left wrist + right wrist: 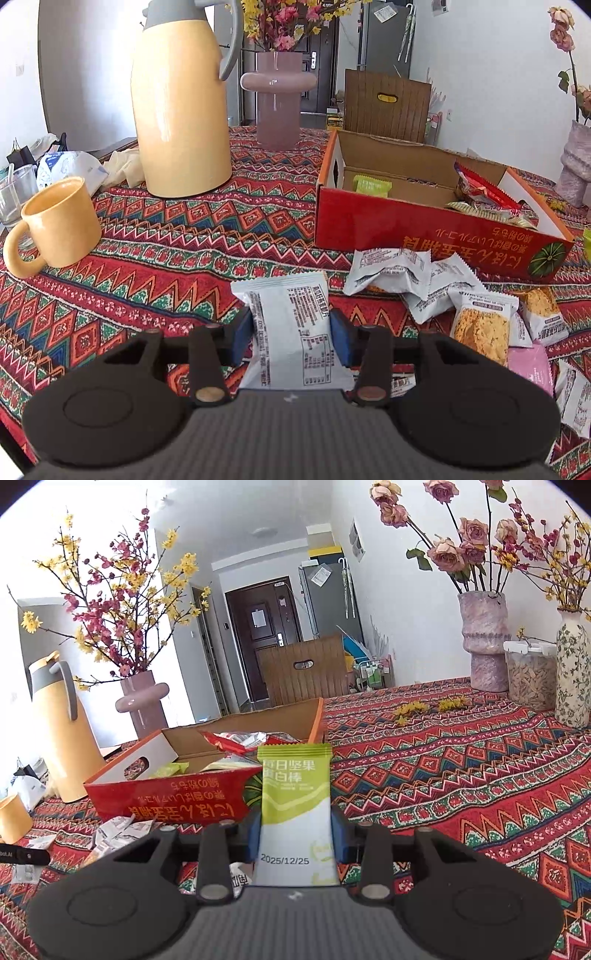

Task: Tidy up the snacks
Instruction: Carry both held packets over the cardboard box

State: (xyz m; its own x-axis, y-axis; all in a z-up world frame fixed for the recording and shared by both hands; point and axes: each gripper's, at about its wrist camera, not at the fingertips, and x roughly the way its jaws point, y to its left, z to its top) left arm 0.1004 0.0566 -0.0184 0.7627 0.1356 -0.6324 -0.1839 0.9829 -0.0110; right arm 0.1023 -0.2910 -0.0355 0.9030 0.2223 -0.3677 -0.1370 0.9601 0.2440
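Both packets are clamped: left hand-held gripper (291,338) on grey snack packet (291,332), right hand-held gripper (295,830) on green bar (294,812); carry each clear over the red box (406,225) wall before letting go.

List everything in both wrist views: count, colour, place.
snack box: 1, red, table centre, open, packets inside
white packet: 1, in left gripper
green packet: 1, in right gripper
loose packets: several, white, in front of box
thermos: 1, yellow
mug: 1, yellow
ring vase: 1, pink
tablecloth: 1, red patterned
left gripper: shut
right gripper: shut
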